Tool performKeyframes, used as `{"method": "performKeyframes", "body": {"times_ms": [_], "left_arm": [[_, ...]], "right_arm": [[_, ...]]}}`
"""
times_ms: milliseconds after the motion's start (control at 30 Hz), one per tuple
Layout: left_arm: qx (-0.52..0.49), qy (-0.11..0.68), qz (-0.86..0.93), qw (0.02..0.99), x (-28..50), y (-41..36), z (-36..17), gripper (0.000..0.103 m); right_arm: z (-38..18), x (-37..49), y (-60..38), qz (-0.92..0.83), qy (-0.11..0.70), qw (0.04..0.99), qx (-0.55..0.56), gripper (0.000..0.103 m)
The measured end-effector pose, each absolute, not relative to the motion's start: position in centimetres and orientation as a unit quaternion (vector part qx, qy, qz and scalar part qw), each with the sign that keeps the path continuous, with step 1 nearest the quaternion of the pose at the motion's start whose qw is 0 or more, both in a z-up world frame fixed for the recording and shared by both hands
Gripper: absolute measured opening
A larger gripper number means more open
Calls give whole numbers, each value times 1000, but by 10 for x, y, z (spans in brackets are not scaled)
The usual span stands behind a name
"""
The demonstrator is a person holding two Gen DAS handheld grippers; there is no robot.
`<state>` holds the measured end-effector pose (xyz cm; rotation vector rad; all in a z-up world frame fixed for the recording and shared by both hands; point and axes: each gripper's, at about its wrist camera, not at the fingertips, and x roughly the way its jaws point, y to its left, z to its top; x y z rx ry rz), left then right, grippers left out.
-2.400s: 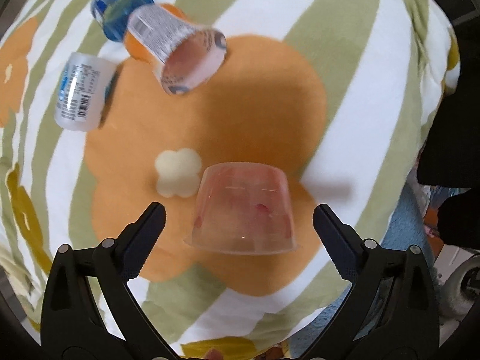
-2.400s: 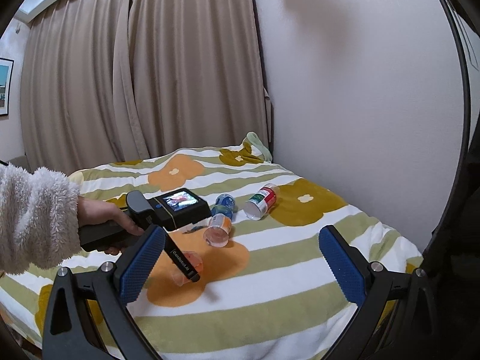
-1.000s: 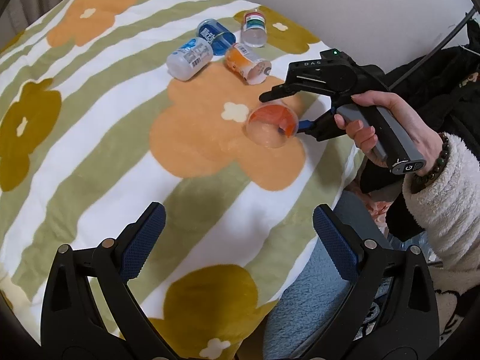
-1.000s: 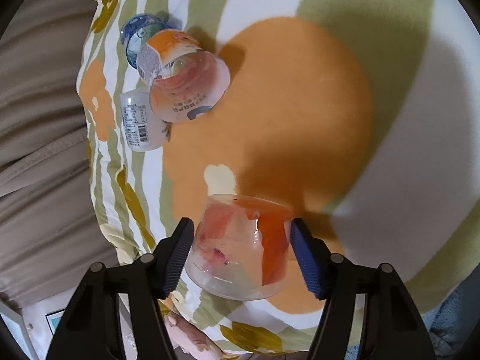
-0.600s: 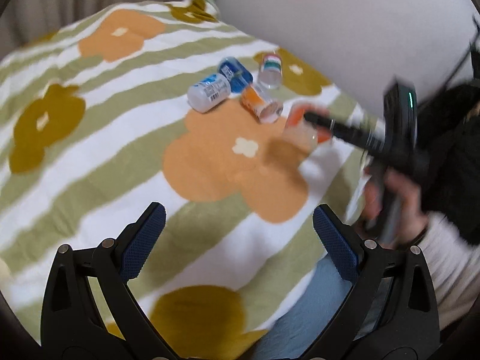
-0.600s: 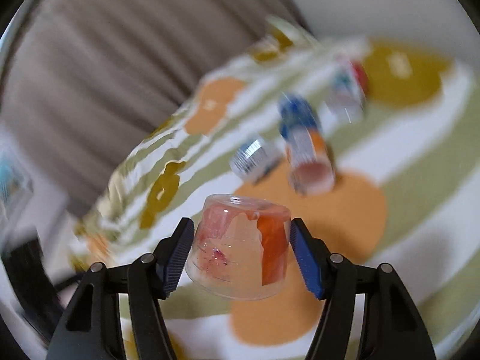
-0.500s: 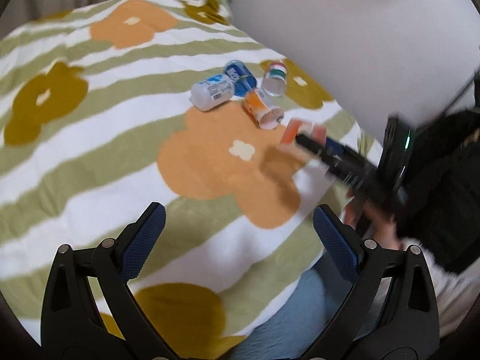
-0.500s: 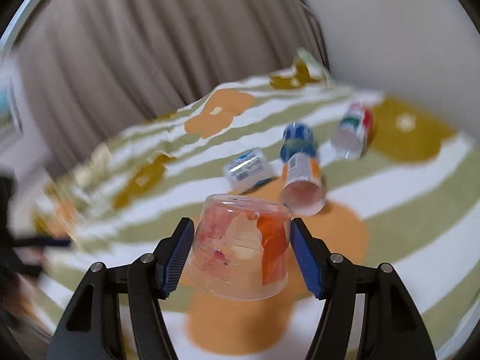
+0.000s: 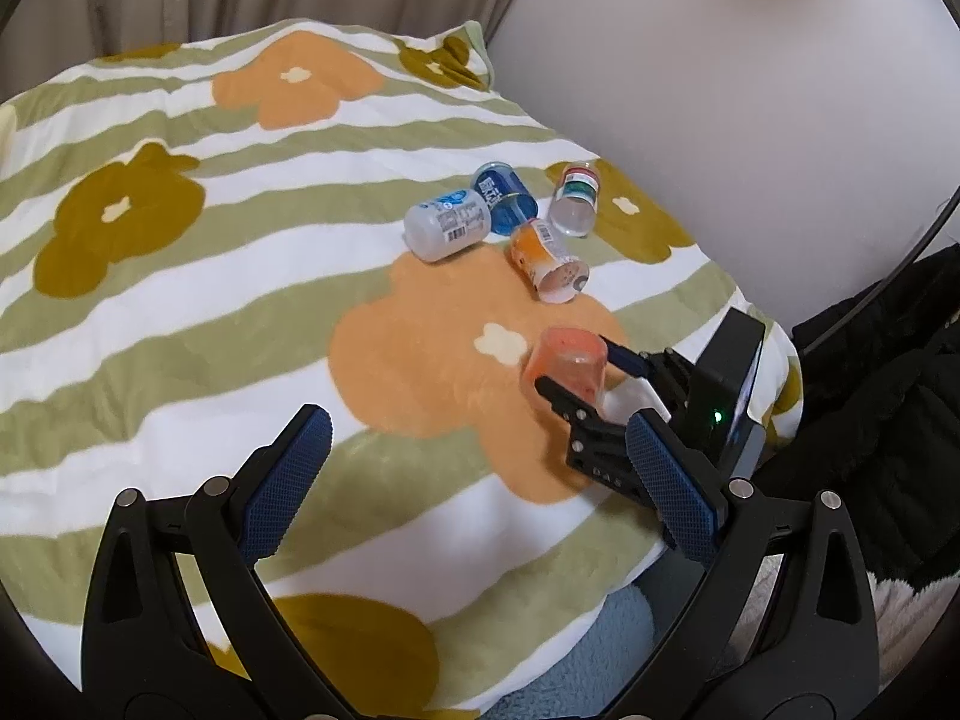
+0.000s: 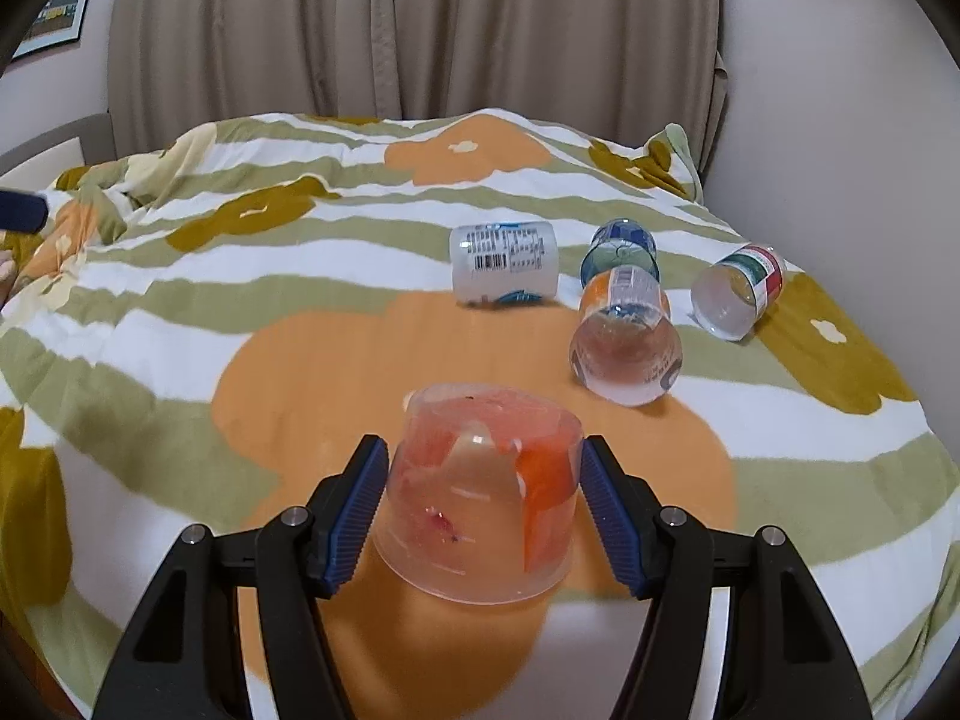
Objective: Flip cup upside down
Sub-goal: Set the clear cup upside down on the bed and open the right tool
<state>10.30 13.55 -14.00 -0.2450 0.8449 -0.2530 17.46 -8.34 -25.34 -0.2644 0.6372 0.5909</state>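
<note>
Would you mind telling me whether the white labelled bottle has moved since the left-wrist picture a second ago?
No. The white labelled bottle still lies touching the blue bottle, just beyond the orange flower; only the camera shifted.

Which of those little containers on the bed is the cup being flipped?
Find the big orange flower on the striped blanket. The cup sits at its near edge, clamped in the right gripper. Unlike the four labelled containers lying on their sides, it is clear pinkish-orange, label-free and mouth-down.

The left wrist camera looks down from high over the bed (image 9: 180, 312), toward the wall. The right one sits low and close, facing the curtains (image 10: 420, 30). Both share the fallen bottles (image 9: 447, 231).
</note>
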Motion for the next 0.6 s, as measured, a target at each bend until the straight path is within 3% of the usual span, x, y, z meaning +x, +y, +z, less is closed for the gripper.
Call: {"method": "performKeyframes", "body": {"times_ms": [533, 600], "left_arm": [[-99, 394, -109, 907, 89, 130, -135, 98], [-98, 393, -109, 908, 87, 130, -134, 98]], "right_arm": [[-256, 163, -91, 280, 325, 897, -108, 62], [-255, 162, -92, 282, 329, 896, -98, 66]]}}
